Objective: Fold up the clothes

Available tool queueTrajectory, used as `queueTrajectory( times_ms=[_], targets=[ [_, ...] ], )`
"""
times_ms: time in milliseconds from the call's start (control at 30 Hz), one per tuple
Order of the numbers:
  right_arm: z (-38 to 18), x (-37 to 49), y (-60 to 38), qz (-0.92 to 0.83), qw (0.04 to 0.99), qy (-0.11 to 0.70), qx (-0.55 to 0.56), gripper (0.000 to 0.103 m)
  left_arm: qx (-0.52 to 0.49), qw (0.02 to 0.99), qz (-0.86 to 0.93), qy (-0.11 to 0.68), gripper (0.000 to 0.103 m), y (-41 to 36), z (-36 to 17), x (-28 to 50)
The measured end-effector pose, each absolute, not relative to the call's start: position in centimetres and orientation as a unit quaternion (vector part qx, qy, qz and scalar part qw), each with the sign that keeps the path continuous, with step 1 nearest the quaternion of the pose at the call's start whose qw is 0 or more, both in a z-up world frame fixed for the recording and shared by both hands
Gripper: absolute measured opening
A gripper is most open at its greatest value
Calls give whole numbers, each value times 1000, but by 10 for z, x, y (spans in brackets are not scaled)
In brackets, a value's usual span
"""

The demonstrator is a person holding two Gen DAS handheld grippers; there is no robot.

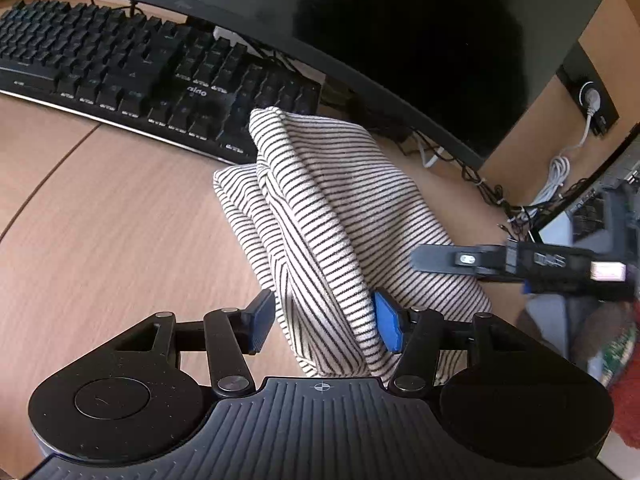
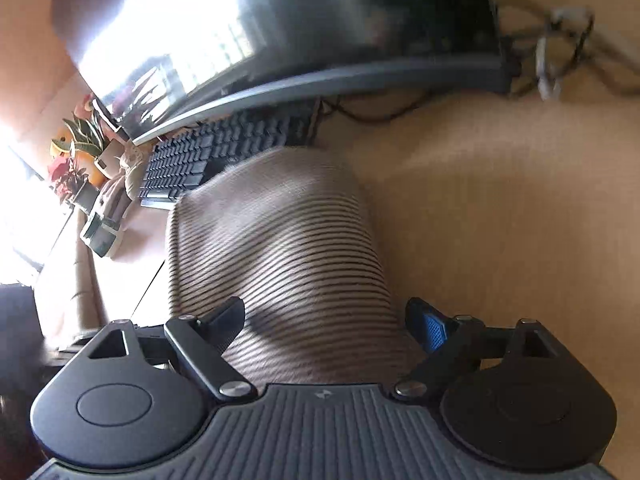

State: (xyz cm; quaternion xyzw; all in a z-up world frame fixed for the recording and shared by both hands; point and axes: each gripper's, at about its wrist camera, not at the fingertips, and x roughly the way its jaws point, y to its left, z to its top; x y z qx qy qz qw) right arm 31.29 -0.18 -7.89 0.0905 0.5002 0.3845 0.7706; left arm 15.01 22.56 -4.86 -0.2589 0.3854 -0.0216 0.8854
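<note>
My left gripper (image 1: 326, 322) straddles a fold of the striped shirt (image 1: 320, 200), jaws apart; my right gripper (image 2: 324, 326) gapes over it, just before the keyboard (image 1: 132, 76).

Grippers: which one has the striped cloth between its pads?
The left hand-held gripper: blue pads flank a fold of the striped cloth. The right hand-held gripper hovers over it.

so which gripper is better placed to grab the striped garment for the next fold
Left. The left gripper has a raised fold of the striped garment between its open blue pads; the right gripper only hovers open over flat cloth.
</note>
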Motion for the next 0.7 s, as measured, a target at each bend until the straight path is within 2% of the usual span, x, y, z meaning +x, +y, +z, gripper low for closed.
queueTrajectory(
  times_ms=[100,133,167,267,400,433,467,533,633,700],
  targets=[
    [-81,316,12,382,753,522,120,75,-270,883,-21,384,60,230,-51,148],
    [-70,313,14,391,759,508,118,62,-273,882,-20,382,60,233,-51,148],
    [-55,309,12,407,762,490,119,56,-274,883,-18,380,60,236,-51,147],
    [-21,302,13,437,773,451,95,53,-272,884,-19,379,62,242,-52,148],
    [-31,296,24,401,799,449,-6,55,-262,886,-28,380,63,236,-54,150],
    [-37,294,21,393,799,455,-7,57,-260,888,-30,379,63,234,-55,150],
    [-43,292,17,386,799,461,-5,66,-257,889,-31,379,64,232,-55,150],
    [-54,282,6,380,793,476,17,74,-258,889,-30,378,65,232,-56,151],
    [-70,266,6,363,800,478,0,75,-260,888,-29,379,68,233,-58,151],
    [-73,261,12,361,812,459,-26,80,-254,890,-17,377,70,228,-56,150]
  ],
)
